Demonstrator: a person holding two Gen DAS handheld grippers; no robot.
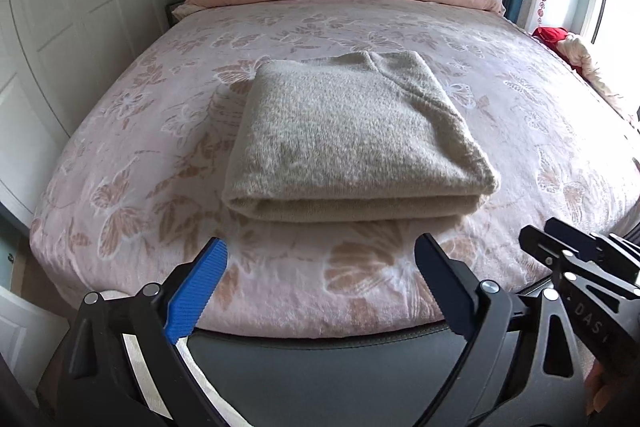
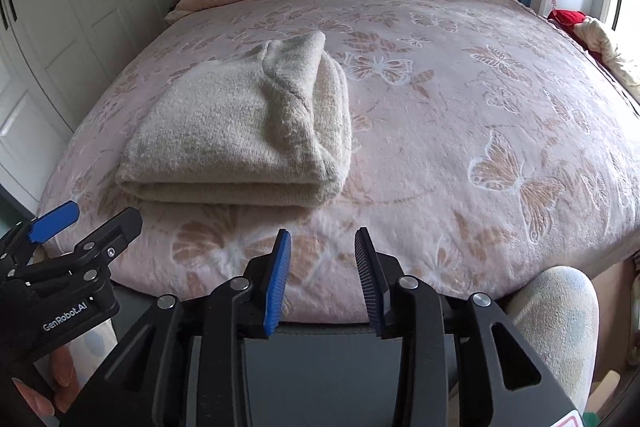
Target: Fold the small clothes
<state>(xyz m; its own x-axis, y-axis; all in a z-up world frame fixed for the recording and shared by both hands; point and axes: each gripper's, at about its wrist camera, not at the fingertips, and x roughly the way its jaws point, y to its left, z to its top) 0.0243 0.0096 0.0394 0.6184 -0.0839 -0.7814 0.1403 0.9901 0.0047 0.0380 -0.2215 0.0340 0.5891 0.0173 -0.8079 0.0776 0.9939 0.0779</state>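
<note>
the left gripper (image 1: 320,259) hangs over the near edge of the bed (image 1: 120,155), jaws spread wide with nothing between them. the folded beige sweater (image 1: 352,139) lies flat on the butterfly-print blanket, just beyond. the right gripper (image 2: 322,259) stands beside it, jaws partly apart and empty.

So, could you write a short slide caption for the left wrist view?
Folded beige sweater lies on the butterfly-patterned bed; open left gripper holds nothing.
</note>
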